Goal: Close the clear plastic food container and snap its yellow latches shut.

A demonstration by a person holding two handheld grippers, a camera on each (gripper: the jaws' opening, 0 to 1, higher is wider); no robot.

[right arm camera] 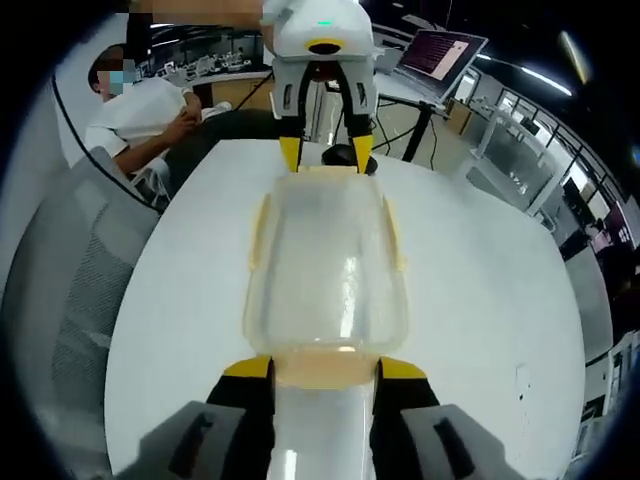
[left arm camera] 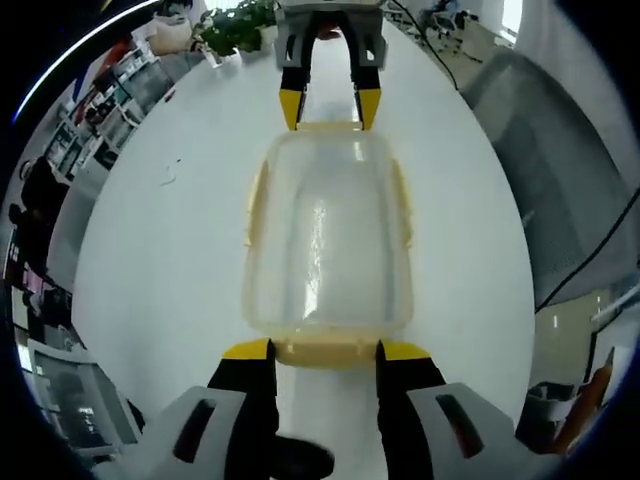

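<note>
Left gripper (left arm camera: 325, 350) and right gripper (right arm camera: 325, 368) are spread open at opposite end latches of the lidded container (left arm camera: 328, 240), its long axis aligned between them on the tabletop (left arm camera: 150, 260).

My left gripper (left arm camera: 324, 350) sits with jaws spread apart, level and pointing forward. My right gripper (right arm camera: 325, 368) faces it from the far end, jaws equally parted.

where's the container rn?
The container lies mid-frame in both gripper views on the white table, lid on, between the two grippers: left gripper at one short end, right gripper at the other.
</note>
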